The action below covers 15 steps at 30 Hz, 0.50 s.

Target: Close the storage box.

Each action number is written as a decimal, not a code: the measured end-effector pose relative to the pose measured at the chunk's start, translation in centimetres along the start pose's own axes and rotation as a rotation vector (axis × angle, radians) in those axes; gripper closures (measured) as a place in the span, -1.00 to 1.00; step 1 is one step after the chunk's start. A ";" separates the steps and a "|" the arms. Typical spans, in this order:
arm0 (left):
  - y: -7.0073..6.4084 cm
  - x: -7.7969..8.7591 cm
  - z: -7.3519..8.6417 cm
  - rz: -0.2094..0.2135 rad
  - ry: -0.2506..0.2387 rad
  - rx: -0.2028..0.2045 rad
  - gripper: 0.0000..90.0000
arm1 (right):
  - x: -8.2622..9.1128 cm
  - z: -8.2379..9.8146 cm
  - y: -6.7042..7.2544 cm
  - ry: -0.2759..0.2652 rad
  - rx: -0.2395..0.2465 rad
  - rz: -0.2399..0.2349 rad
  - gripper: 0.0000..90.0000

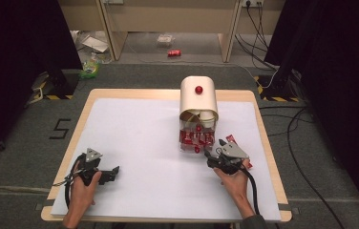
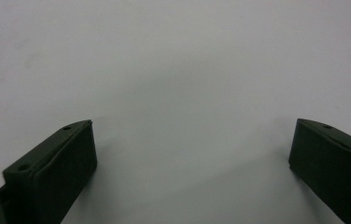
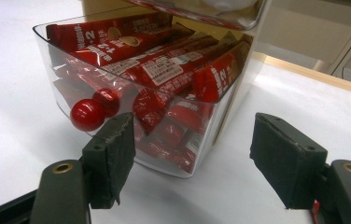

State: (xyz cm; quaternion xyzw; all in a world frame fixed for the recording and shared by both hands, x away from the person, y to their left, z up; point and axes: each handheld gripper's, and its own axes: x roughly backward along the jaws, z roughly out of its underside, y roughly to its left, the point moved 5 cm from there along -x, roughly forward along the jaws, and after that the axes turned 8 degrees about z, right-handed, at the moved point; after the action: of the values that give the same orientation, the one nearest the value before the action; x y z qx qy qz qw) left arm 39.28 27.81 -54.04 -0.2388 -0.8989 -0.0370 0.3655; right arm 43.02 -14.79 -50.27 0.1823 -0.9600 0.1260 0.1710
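Note:
A cream dispenser box (image 1: 198, 98) with a red knob (image 1: 198, 89) on top stands at the table's back right. Its clear drawer (image 1: 195, 139) is pulled out toward me and is full of red snack packets (image 3: 164, 70). A red ball handle (image 3: 87, 114) sits on the drawer's front. My right gripper (image 1: 214, 148) is just in front and to the right of the drawer, open, and the drawer's corner shows beyond its fingertips (image 3: 192, 140). My left gripper (image 1: 116, 172) rests near the front left, open over bare paper (image 2: 192, 135), holding nothing.
A white sheet (image 1: 144, 138) covers the wooden table (image 1: 134, 94). One red packet (image 1: 230, 139) lies right of the drawer and another (image 1: 249, 165) beside my right hand. Cables (image 1: 292, 129) run over the floor at the right. A red can (image 1: 174, 53) lies on the floor beyond the table.

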 end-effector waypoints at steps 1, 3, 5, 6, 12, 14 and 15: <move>0.0 0.0 0.0 0.000 0.000 0.000 -0.99 | -0.1 0.0 -0.1 0.000 -0.001 0.001 -0.31; 0.0 0.0 0.0 0.000 0.000 0.000 -0.99 | -0.2 0.0 -0.2 0.003 -0.009 0.003 -0.31; 0.0 0.0 0.0 0.000 0.001 0.000 -0.99 | -0.4 0.0 -0.3 -0.001 -0.016 0.002 -0.31; 0.0 0.0 0.0 0.000 0.000 0.000 -0.99 | -0.4 0.0 -0.3 0.000 -0.019 0.005 -0.31; 0.0 0.0 0.0 0.000 0.001 0.000 -0.99 | -0.9 -0.2 -0.5 0.003 -0.008 0.020 -0.31; 0.0 0.0 0.0 0.000 0.001 0.000 -0.99 | -1.1 -0.3 -0.5 0.008 -0.019 0.019 -0.32; 0.0 0.0 0.0 0.000 0.000 0.000 -0.99 | -1.2 -0.3 -0.6 0.009 -0.017 0.020 -0.32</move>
State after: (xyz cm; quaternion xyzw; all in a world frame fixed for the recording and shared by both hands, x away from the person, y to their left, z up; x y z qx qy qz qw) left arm 39.27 27.81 -54.04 -0.2388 -0.8989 -0.0372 0.3656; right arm 44.41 -14.86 -50.32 0.1706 -0.9620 0.1204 0.1758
